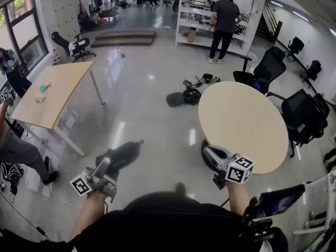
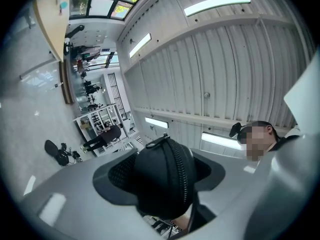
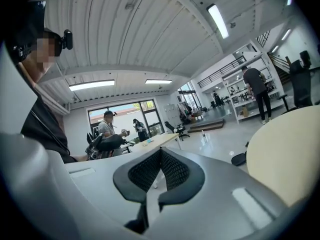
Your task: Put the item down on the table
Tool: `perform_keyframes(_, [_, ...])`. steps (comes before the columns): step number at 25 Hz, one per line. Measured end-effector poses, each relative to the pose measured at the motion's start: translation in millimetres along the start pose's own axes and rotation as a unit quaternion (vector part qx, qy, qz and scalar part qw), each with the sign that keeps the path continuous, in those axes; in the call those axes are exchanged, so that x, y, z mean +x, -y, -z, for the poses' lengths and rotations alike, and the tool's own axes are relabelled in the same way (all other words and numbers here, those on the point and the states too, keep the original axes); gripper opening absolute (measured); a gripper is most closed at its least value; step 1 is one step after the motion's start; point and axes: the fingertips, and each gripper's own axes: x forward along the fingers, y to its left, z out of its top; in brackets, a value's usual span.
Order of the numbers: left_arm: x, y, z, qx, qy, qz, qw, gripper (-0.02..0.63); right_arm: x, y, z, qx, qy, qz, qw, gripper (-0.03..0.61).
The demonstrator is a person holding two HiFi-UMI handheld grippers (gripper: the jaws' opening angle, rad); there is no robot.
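Observation:
A black zippered pouch sticks out forward from my left gripper, low and left of centre in the head view, over the grey floor. In the left gripper view the pouch fills the space between the jaws, and the left gripper is shut on it. My right gripper hangs at the near edge of the round beige table. In its own view the right gripper has its black pads together with nothing between them. The table lies at that view's right.
A rectangular wooden table stands at the left, with a seated person near it. Black office chairs ring the round table's far right side. Black gear and cables lie on the floor. A person stands at white shelves.

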Motion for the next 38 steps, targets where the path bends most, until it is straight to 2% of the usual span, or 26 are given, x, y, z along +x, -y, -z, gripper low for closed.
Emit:
perform_keyframes(3, [32, -26, -2, 0.006, -0.004, -0.006, 1.0000, 0.281, 22, 40, -14, 0.000, -0.002, -0.011, 1.000, 0.014])
perform_keyframes(10, [132, -91, -9, 0.033, 0.012, -0.043, 0.9985, 0.279, 70, 166, -62, 0.010, -0.002, -0.044, 0.999, 0.014])
perform_keyframes(13, [190, -110, -14, 0.054, 0.012, -0.036, 0.9978, 0.280, 79, 214, -88, -0.002, -0.001, -0.056, 0.998, 0.014])
perform_keyframes(15, [225, -122, -17, 0.055, 0.019, -0.025, 0.9980, 0.279, 83, 246, -100, 0.000, 0.000, -0.055, 0.999, 0.014])
perform_keyframes(19, [283, -152, -9, 0.046, -0.009, -0.017, 0.9987, 0.280, 80, 294, -113, 0.014, 0.012, -0.039, 0.999, 0.014])
perform_keyframes(26, [358, -223, -3, 0.003, -0.061, 0.013, 0.9981, 0.279, 66, 363, -116, 0.043, 0.029, 0.035, 0.998, 0.014])
perform_keyframes(29, [389, -258, -13, -0.021, -0.084, 0.035, 0.9957, 0.279, 74, 382, -122, 0.045, 0.037, 0.070, 0.996, 0.014])
perform_keyframes(33, [429, -318, -43, -0.057, -0.115, 0.073, 0.9890, 0.279, 102, 406, -135, 0.037, 0.054, 0.125, 0.990, 0.014])
perform_keyframes(38, [481, -388, -109, -0.086, -0.160, 0.107, 0.9775, 0.279, 176, 421, -157, 0.049, 0.075, 0.180, 0.980, 0.014])
